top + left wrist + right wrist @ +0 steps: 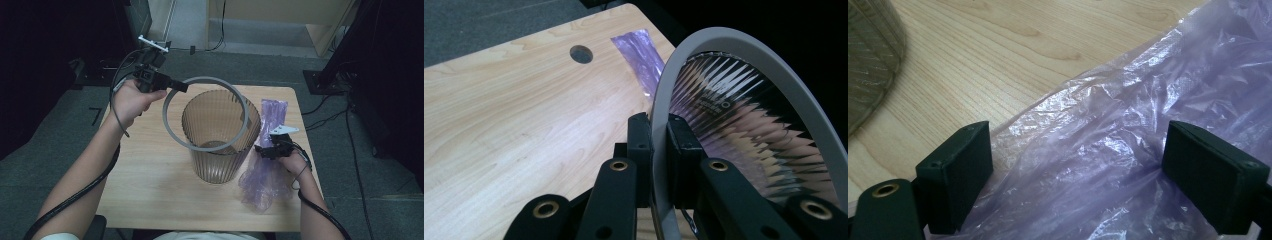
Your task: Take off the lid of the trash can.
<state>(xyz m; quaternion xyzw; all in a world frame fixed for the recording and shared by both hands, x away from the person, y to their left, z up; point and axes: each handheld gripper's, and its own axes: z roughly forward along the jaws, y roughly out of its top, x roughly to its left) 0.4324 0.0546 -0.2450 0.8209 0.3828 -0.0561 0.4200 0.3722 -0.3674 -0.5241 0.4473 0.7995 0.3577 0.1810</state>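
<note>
Grey ring (206, 114) clamped in left claw (659, 150), right claw (1075, 170) spread over purple bag (1128, 140)

Left gripper (659, 137) with both black jaws closed on the edge of a grey ring (774, 65), which passes upright between the pads and arcs up and to the right. Through and behind the ring, a ribbed transparent bin (744, 135) with faint embossed lettering, too blurred to read. Beyond, a wooden table (514, 130) with a round hole (581, 54) near its far corner. A strip of purple bag (639, 52) lies on the table beside the hole and runs behind the ring.
</note>
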